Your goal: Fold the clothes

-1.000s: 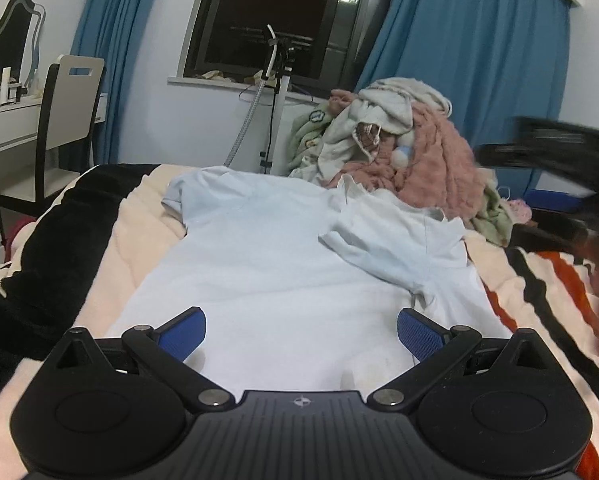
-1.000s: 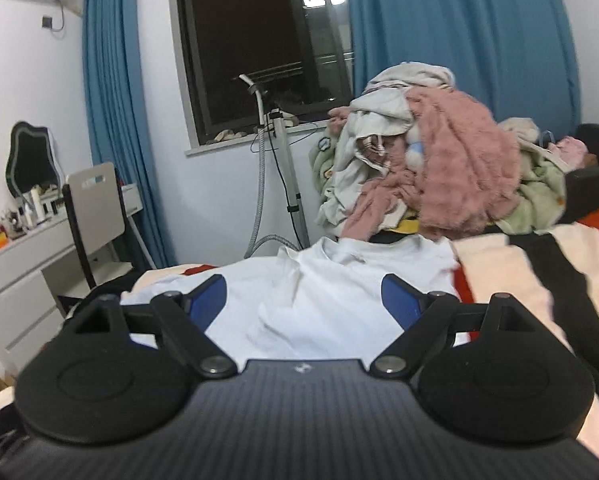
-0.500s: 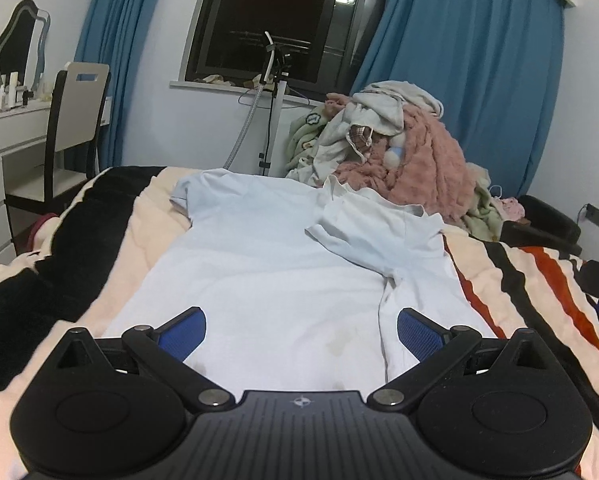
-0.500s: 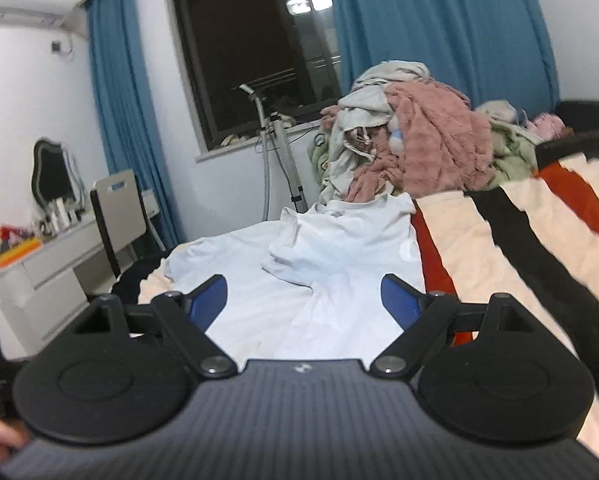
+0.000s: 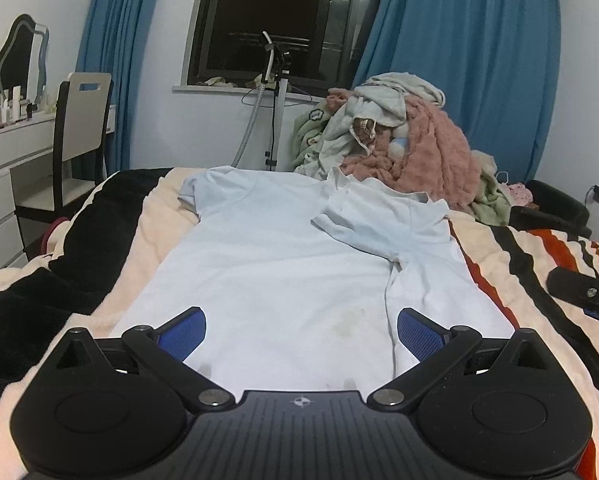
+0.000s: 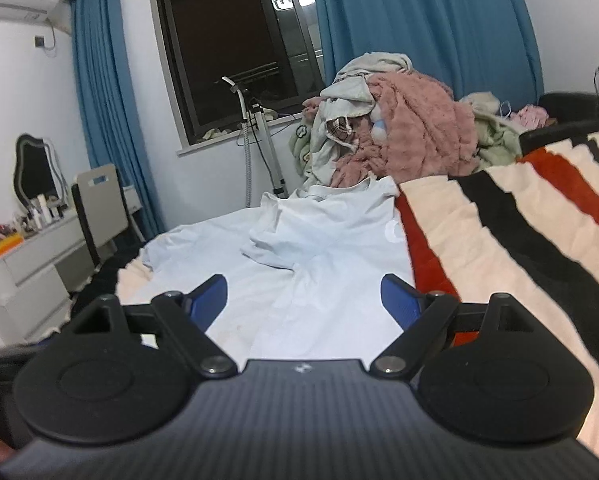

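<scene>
A pale blue-white T-shirt point(image 5: 275, 252) lies flat on the striped bed, collar away from me, with its right sleeve point(image 5: 363, 224) folded in over the chest. My left gripper point(image 5: 301, 330) hovers open over the shirt's hem, nothing between its fingers. The right gripper point(image 6: 303, 296) is open too, low over the shirt point(image 6: 323, 252) near its right side edge. Part of the right gripper point(image 5: 583, 292) shows at the far right of the left wrist view, resting over the blanket.
A striped blanket point(image 6: 519, 232) in cream, black and red covers the bed. A heap of clothes point(image 5: 403, 140) sits beyond the collar. A garment steamer pole point(image 5: 275, 92) stands by the window. A chair point(image 5: 79, 128) and white dresser point(image 5: 3, 184) are at left.
Both grippers have pulled back toward the hem end of the shirt. The right gripper has dropped lower and left the sleeve lying folded over the chest.
</scene>
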`<action>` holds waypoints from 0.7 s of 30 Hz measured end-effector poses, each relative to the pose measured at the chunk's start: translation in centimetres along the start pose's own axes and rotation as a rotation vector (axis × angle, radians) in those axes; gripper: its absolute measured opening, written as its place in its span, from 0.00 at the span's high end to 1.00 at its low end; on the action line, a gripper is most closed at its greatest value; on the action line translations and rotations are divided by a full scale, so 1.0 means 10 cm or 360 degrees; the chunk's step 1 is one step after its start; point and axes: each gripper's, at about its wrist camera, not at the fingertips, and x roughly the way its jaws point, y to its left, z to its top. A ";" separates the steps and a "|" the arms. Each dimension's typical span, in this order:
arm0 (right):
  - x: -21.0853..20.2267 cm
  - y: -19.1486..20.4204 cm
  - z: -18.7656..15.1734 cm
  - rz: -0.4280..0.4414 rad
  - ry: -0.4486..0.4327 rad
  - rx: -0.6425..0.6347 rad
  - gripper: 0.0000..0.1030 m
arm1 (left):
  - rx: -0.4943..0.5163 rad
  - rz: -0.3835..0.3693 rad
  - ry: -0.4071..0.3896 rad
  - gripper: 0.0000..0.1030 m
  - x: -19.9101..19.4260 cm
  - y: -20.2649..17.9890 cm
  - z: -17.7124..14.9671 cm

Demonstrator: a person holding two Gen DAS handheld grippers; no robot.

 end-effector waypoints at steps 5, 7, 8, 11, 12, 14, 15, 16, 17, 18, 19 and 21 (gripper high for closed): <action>0.04 0.02 -0.05 -0.0026 0.0013 -0.0016 0.17 | 0.0024 0.0004 0.0020 0.00 0.02 -0.03 -0.02; 0.04 0.02 -0.07 -0.0041 0.0010 -0.0017 0.17 | 0.0023 0.0011 0.0035 0.00 0.04 -0.04 -0.02; 0.04 0.03 -0.07 -0.0041 0.0009 -0.0021 0.17 | 0.0018 0.0017 0.0045 0.00 0.06 -0.03 -0.02; 0.04 0.02 -0.06 -0.0033 0.0007 -0.0018 0.17 | -0.0011 0.0039 0.0079 0.00 0.12 -0.01 -0.01; 0.04 0.01 -0.06 -0.0029 0.0005 -0.0014 0.17 | -0.0027 0.0044 0.0091 0.00 0.14 0.00 -0.01; 0.04 0.00 -0.05 -0.0030 0.0004 0.0005 0.17 | -0.0078 0.0051 0.0125 0.00 0.21 0.05 0.00; 0.05 -0.01 -0.05 -0.0031 0.0003 0.0015 0.17 | -0.0105 0.0054 0.0143 0.00 0.24 0.08 0.01; 0.05 -0.03 -0.04 -0.0036 0.0004 0.0031 0.17 | -0.0128 0.0062 0.0164 0.00 0.29 0.11 0.02; 0.05 -0.04 -0.05 -0.0043 0.0004 0.0039 0.17 | -0.0150 0.0075 0.0187 0.00 0.35 0.14 0.03; 0.06 -0.05 -0.05 -0.0051 0.0004 0.0048 0.17 | -0.0176 0.0101 0.0209 0.00 0.42 0.17 0.05; 0.06 -0.06 -0.05 -0.0058 0.0005 0.0058 0.17 | -0.0211 0.0129 0.0230 0.00 0.51 0.22 0.07; 0.07 -0.09 -0.06 -0.0059 0.0018 0.0084 0.17 | -0.0283 0.0171 0.0275 0.00 0.69 0.32 0.13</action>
